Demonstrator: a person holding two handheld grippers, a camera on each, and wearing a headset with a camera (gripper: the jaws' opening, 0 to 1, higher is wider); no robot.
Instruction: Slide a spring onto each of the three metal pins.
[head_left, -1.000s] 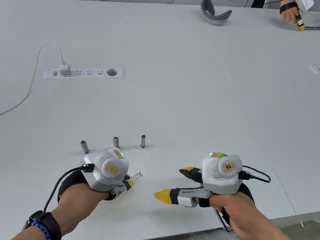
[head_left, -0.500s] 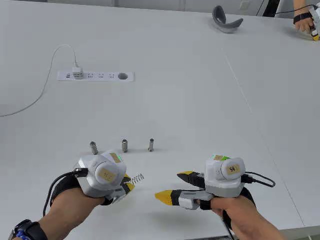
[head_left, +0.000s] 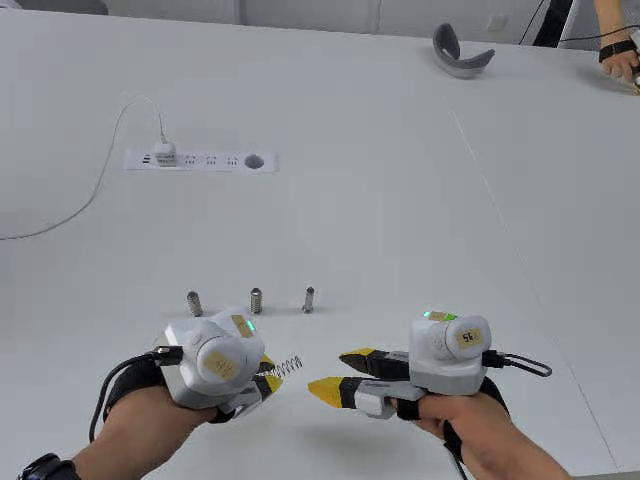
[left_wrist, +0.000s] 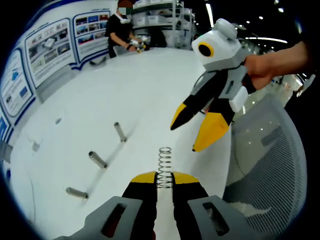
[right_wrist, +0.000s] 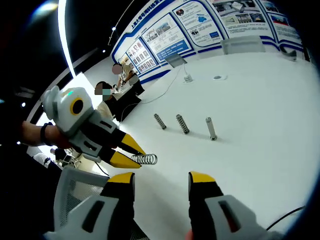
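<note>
Holding a small silver wire spring (head_left: 286, 367) by one end, the left gripper (head_left: 264, 378) has its yellow tips closed tight on it, low over the near part of the big white table (head_left: 400, 200). The spring sticks out to the right, toward the right gripper (head_left: 334, 373), whose yellow tips are spread wide with nothing between them. A little farther away, three short metal pins stand in a row. The left pin (head_left: 194, 303) and the middle pin (head_left: 256, 300) each wear a spring, and the right pin (head_left: 308, 299) is bare. A long white power strip (head_left: 200, 160) lies far left. Each gripper has a tan sticker, too blurry to read.
</note>
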